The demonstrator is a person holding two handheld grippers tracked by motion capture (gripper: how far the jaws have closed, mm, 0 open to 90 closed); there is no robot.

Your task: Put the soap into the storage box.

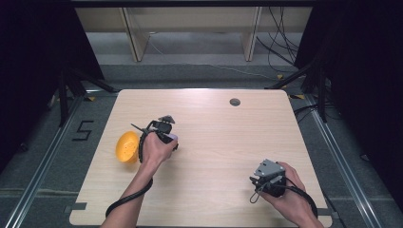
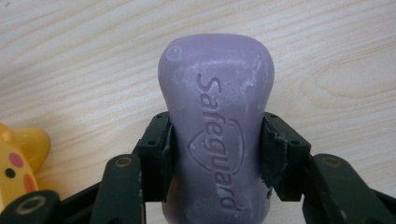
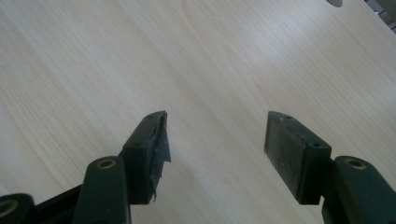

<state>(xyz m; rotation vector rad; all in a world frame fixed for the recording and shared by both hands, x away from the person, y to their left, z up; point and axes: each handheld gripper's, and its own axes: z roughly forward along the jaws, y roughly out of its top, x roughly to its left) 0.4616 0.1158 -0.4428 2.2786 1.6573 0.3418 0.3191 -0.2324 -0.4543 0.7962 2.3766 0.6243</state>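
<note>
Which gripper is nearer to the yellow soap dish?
Left. The left gripper holds the purple soap right beside the yellow soap dish; the right gripper is far across the table.

This looks like a lab or a recording studio set up for filming. A plain light-wood table (image 1: 209, 142) with a round cable hole (image 1: 235, 102) stands alone on grey carpet, flanked left and right by black curtains (image 1: 28, 57). Metal rails (image 1: 43, 164) run along the floor on both sides, black stand legs (image 1: 64, 90) brace beside them, loose cables (image 1: 278, 40) trail at far right, and a taped "5" (image 1: 83, 130) marks the floor at left.
</note>
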